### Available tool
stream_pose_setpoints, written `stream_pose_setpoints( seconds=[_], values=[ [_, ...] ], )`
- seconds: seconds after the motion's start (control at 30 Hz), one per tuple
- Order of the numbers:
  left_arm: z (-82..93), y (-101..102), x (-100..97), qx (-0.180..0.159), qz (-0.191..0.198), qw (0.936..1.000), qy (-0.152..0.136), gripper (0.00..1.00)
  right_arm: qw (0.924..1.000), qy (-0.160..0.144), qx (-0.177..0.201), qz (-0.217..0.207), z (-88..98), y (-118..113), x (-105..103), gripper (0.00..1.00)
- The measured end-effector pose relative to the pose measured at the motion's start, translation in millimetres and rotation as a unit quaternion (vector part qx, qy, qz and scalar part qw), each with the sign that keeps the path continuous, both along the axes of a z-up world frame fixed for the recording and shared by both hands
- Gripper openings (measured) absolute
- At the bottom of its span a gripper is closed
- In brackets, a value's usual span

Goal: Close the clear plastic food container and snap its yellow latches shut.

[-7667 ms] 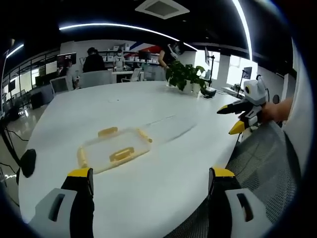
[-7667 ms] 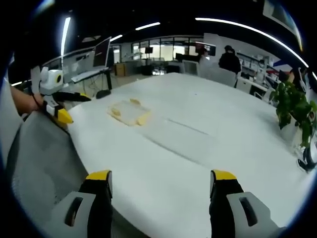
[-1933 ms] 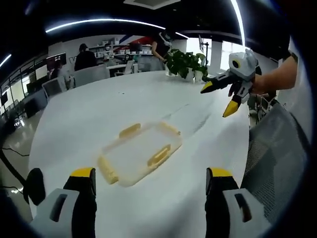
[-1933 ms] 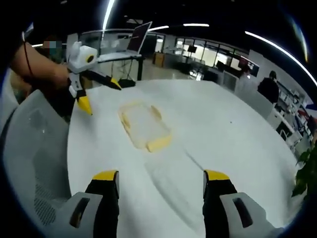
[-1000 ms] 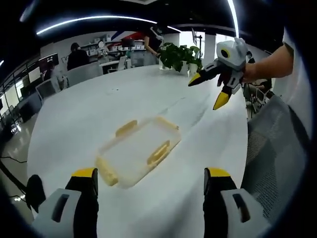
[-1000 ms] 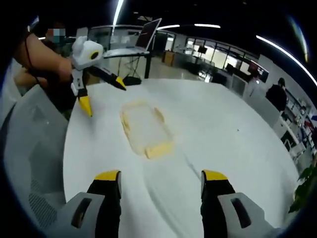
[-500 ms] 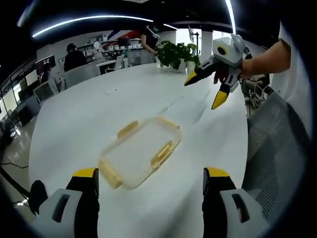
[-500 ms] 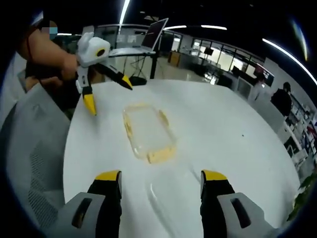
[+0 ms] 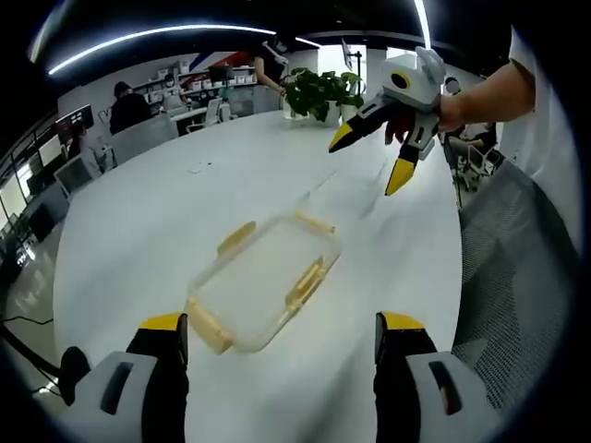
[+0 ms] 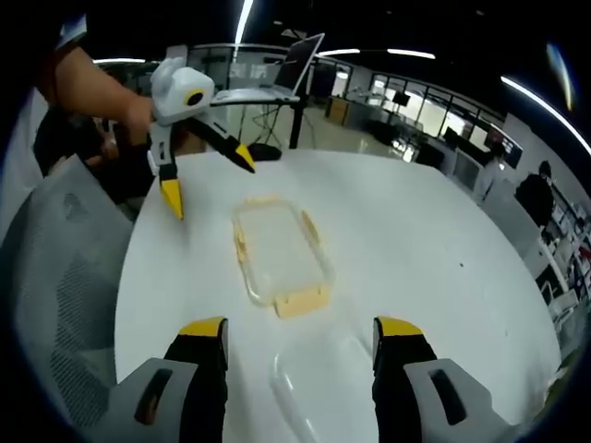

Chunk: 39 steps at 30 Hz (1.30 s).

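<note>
Two grippers hover with jaws spread wide: left gripper (image 9: 277, 337) at frame bottom, right gripper (image 10: 300, 341) likewise. Between them, mid-frame, the clear container (image 9: 263, 281) with yellow latches (image 10: 302, 301) lies on the white table (image 9: 138, 231).

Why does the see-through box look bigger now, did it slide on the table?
No. The clear container keeps its spot beside the table's faint streak; the camera moved closer.

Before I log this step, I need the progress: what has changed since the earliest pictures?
Both grippers have come in over the table toward the lid with yellow latches; left gripper and right gripper are open and hold nothing. A clear base has come into the right gripper view. The lid lies where it was.
</note>
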<state>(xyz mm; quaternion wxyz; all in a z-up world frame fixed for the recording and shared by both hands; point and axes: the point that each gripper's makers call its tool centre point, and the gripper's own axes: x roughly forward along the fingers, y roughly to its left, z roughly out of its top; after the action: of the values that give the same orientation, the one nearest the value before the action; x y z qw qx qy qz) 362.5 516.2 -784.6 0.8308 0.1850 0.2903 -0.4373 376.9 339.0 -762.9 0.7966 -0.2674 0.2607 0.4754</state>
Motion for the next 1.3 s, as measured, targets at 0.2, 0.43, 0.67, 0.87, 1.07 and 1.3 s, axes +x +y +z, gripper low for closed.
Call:
stream_pose_setpoints(
  seconds=[0.2, 0.43, 0.67, 0.87, 1.07, 1.3],
  values=[
    [-2.9, 2, 3.5, 0.007, -0.006, 1.0, 0.003, 0.82, 0.9999, 0.002, -0.006, 0.015, -2.2, 6, 3, 0.62],
    [-7.3, 2, 7.2, 0.022, -0.023, 0.9995, 0.004, 0.8, 0.9992, 0.012, -0.018, 0.034, -9.9, 10, 3, 0.6],
    [-9.2, 4, 13.7, 0.042, -0.04, 0.9983, -0.002, 0.78, 0.9979, 0.015, -0.032, 0.055, -14.5, 14, 6, 0.6],
    [-11.7, 8, 20.4, 0.055, -0.049, 0.9973, -0.004, 0.76, 0.9975, 0.018, -0.031, 0.061, -18.1, 21, 9, 0.6],
    [-14.7, 13, 23.4, 0.071, -0.065, 0.9954, -0.004, 0.74, 0.9968, 0.02, -0.035, 0.069, -23.5, 27, 11, 0.6],
    [-18.2, 12, 29.7, 0.085, -0.079, 0.9932, -0.008, 0.72, 0.9956, 0.02, -0.044, 0.08, -30.3, 34, 15, 0.6]
  ],
)
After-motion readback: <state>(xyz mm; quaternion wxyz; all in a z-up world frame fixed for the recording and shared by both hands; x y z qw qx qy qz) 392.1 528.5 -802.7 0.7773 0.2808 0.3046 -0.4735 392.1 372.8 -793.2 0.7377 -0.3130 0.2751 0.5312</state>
